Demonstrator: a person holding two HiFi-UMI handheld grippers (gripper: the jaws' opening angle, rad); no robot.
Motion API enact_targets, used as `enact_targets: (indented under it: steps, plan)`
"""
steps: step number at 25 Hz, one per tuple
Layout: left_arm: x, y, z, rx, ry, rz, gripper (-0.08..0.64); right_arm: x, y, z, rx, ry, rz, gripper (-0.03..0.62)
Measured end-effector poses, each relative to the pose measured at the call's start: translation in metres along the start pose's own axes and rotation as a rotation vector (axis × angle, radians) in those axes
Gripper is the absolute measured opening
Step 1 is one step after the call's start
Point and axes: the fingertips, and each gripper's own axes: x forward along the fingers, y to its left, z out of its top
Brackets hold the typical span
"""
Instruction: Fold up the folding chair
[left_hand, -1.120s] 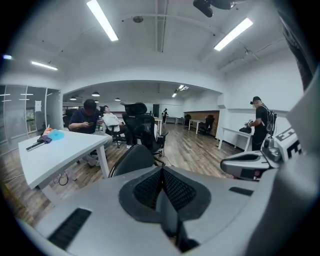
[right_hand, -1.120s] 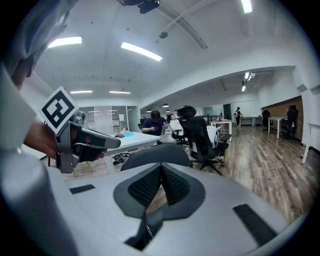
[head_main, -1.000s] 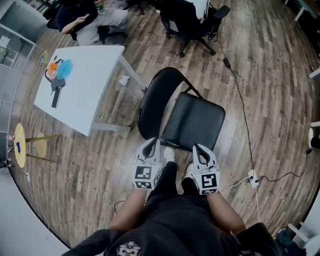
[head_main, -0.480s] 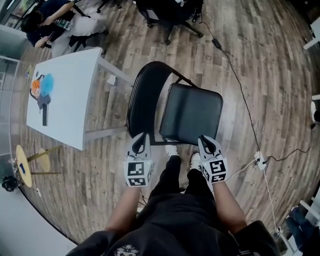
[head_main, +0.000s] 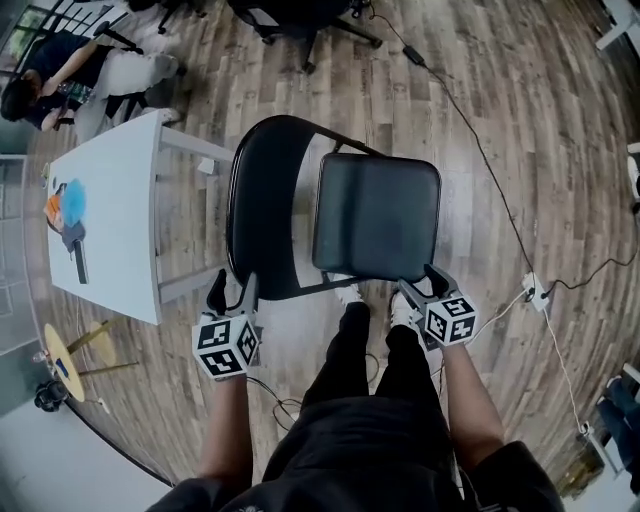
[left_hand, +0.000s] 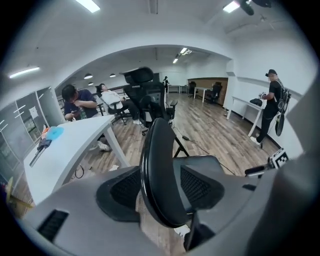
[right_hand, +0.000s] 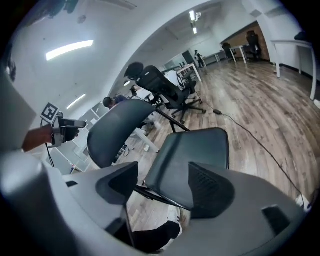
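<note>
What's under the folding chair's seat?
A white shoe and a frame bar show at the seat's near edge. The seat covers whatever else lies beneath it.

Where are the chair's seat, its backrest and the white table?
seat (head_main: 377, 218): head view, middle of the cushion.
backrest (head_main: 258, 215): head view, middle of the black panel.
white table (head_main: 115, 230): head view, bare part of the top.

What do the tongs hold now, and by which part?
Nothing is gripped. Both have just been opening: left tongs straddle the black folding chair's backrest rim, right tongs its seat's front edge.
</note>
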Motion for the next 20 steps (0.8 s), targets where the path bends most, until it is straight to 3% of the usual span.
enact_targets:
  steps: [3, 7, 13, 20]
  plan:
    - [0.011, 0.01, -0.002, 0.009, 0.058, -0.002, 0.269, 0.007, -0.034, -0.029, 0.116, 0.031, -0.017, 0.316]
    - [0.035, 0.011, 0.008, 0.085, 0.071, 0.017, 0.286, 0.023, -0.089, -0.063, 0.278, 0.039, -0.047, 0.327]
    - [0.062, 0.021, 0.008, 0.096, 0.122, 0.04, 0.296, 0.053, -0.143, -0.113, 0.381, 0.107, -0.054, 0.357]
    - [0.094, 0.009, -0.002, 0.011, 0.11, -0.113, 0.296, 0.089, -0.196, -0.146, 0.496, 0.123, -0.011, 0.39]
